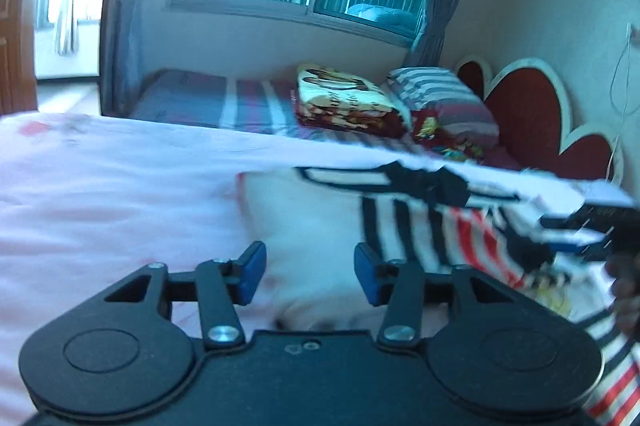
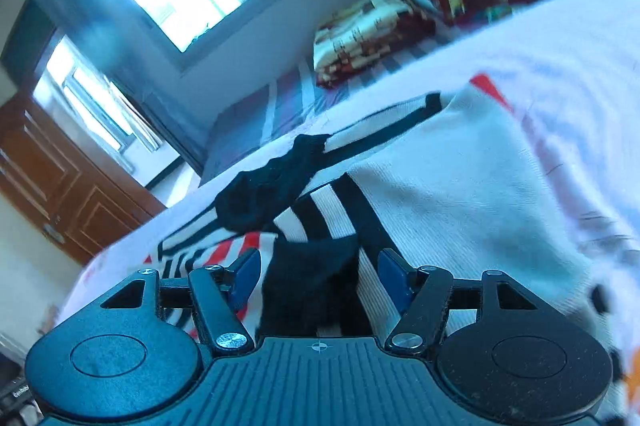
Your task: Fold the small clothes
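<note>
I am holding my left gripper [image 1: 310,276] wide and empty over the striped garment [image 1: 404,226] lying on the pink sheet [image 1: 100,193], my right gripper [image 2: 318,276] gaping around its black cuff [image 2: 312,290], folded blanket [image 1: 344,101] beyond.

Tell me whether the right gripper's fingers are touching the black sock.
Apart. The right wrist view shows the sock lying between the open fingers of the right gripper, with striped cloth visible in the gap on each side.
</note>
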`<action>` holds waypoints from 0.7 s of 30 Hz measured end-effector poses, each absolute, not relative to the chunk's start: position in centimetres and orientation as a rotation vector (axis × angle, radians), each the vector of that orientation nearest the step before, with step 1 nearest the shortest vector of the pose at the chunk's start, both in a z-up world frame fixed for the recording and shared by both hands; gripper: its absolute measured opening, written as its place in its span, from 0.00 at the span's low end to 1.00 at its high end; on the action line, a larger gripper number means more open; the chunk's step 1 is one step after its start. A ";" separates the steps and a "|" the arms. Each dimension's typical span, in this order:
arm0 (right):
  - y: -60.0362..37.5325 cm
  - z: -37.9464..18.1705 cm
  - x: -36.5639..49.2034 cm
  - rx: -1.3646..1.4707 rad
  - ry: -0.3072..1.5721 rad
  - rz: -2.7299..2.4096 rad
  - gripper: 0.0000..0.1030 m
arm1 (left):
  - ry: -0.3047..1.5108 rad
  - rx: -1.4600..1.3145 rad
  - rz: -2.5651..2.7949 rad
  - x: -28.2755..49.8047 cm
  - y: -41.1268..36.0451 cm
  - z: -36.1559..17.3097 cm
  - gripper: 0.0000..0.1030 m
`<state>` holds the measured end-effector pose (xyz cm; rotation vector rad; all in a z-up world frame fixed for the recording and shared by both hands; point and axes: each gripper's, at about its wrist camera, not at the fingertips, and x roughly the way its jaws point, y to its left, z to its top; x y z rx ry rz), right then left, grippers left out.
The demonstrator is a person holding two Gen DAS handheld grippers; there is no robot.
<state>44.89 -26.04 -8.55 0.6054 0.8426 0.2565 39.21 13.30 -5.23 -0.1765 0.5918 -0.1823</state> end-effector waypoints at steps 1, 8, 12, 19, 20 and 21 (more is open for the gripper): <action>-25.9 -8.9 45.5 0.613 0.871 0.257 0.44 | 0.605 -0.189 -0.201 40.3 12.7 -5.4 0.40; -24.5 -7.8 44.8 0.438 0.828 0.311 0.10 | 0.733 -0.153 -0.219 43.3 10.2 -9.6 0.30; -24.2 -7.1 42.4 0.328 0.787 0.336 0.10 | 0.724 -0.106 -0.226 42.4 10.4 -9.8 0.30; -24.3 -8.8 42.6 0.298 0.761 0.173 0.25 | 0.742 -0.052 -0.253 42.5 10.4 -9.5 0.30; -24.6 -8.1 42.1 0.287 0.711 0.127 0.34 | 0.742 -0.056 -0.246 42.6 10.5 -9.1 0.35; -25.1 -7.4 41.8 0.310 0.668 0.148 0.34 | 0.724 -0.064 -0.246 42.5 10.7 -8.5 0.45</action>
